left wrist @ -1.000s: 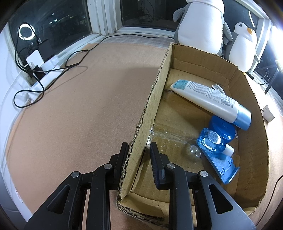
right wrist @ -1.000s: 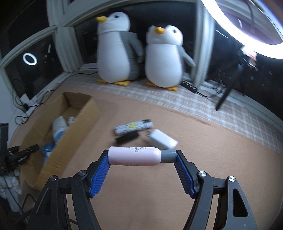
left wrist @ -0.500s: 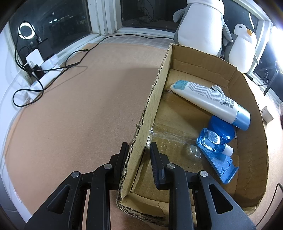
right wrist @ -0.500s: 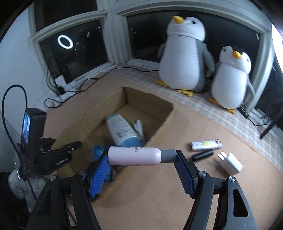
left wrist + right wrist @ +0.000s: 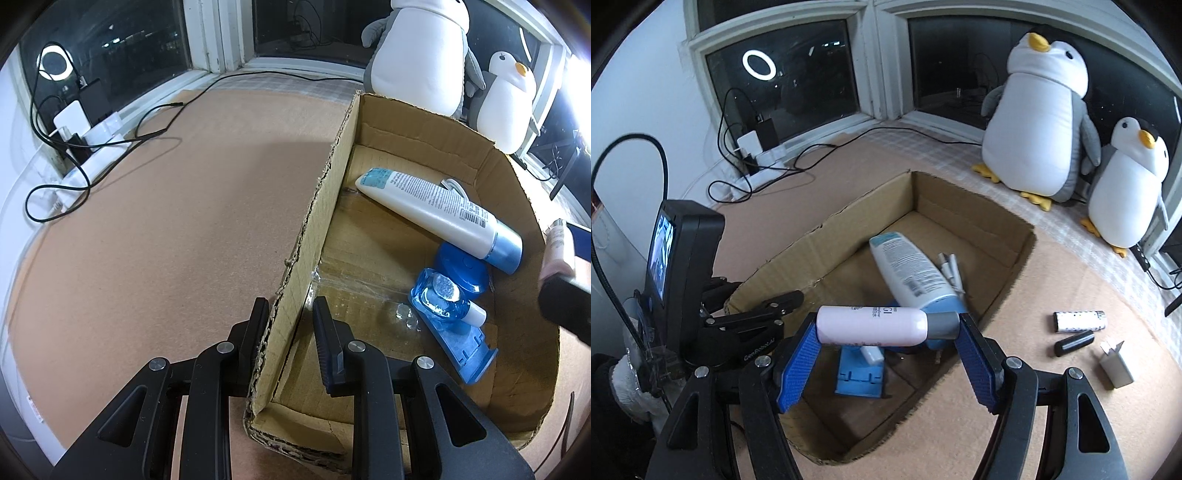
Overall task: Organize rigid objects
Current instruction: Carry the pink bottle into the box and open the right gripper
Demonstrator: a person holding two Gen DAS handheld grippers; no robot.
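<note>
— Cork-brown worktop (image 5: 166, 221), dark windows behind. What is each gripper doing?

— Right gripper (image 5: 886, 332) is clamped on one pink bottle (image 5: 871, 326) with a grey cap, held crosswise between the blue pads, above the near end of the cardboard box (image 5: 1008, 251). Left gripper (image 5: 290, 321) straddles the box's left wall (image 5: 317, 206), one finger outside and one inside; the outer finger touches the cardboard, the inner one stands a little off it, so the jaws are not pressed shut on the wall.

— What lies in the box?

— One white tube with a blue cap (image 5: 436, 210) lying slantwise, one small clear blue bottle (image 5: 439, 295) atop a blue plastic holder (image 5: 461, 347), one round blue lid (image 5: 461, 266) under the tube's cap end. Something small and white (image 5: 951, 273) rests beside the tube; I cannot tell what.

— And outside it?

— Three things on the worktop to the right, well apart from the box: one patterned white cylinder (image 5: 1078, 320), one black stick (image 5: 1073, 343), one white charger plug (image 5: 1115, 365). Two plush penguins, a large one (image 5: 1038, 122) and a small one (image 5: 1126, 184), stand by the window. One power strip with cables (image 5: 757, 158) sits at the far left.
</note>
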